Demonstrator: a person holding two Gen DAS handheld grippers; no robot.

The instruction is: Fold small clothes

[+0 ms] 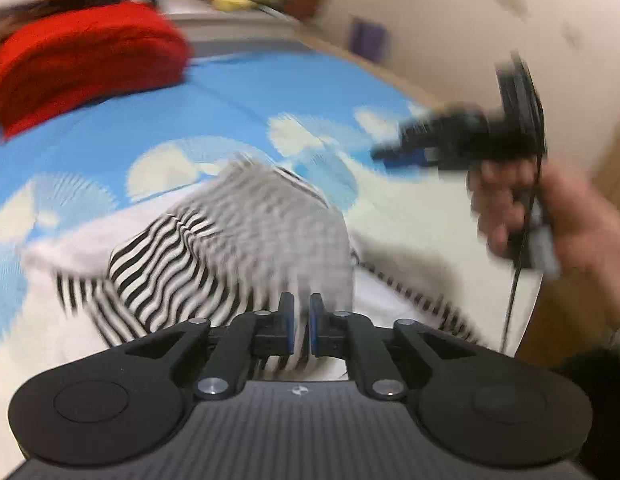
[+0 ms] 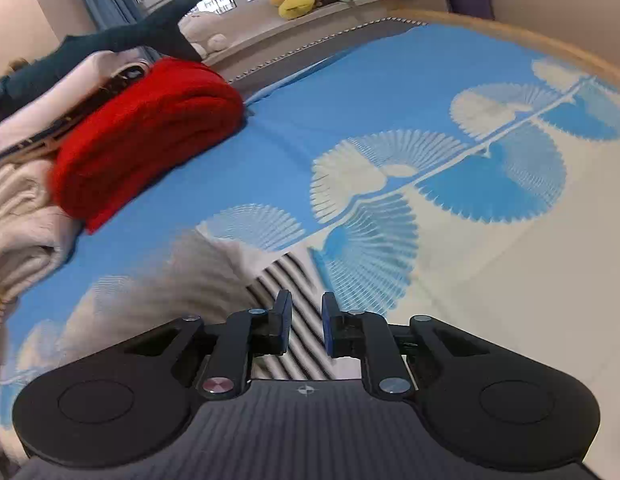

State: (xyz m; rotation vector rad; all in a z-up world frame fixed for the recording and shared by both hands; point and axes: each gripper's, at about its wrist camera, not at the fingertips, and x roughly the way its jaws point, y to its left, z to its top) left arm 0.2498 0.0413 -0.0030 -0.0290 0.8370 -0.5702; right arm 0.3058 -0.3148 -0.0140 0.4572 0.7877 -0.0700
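Left hand-held gripper shows a narrow gap between its pads with nothing pinched; blur hides finer detail. Below it the striped garment lies rumpled on the bed, and the right hand-held gripper hovers apart, above it. From the right wrist, that gripper's jaws stand slightly open and empty over the garment's edge, near a red blanket. Thin and limp, the cloth should be light; pinch hems or corners.
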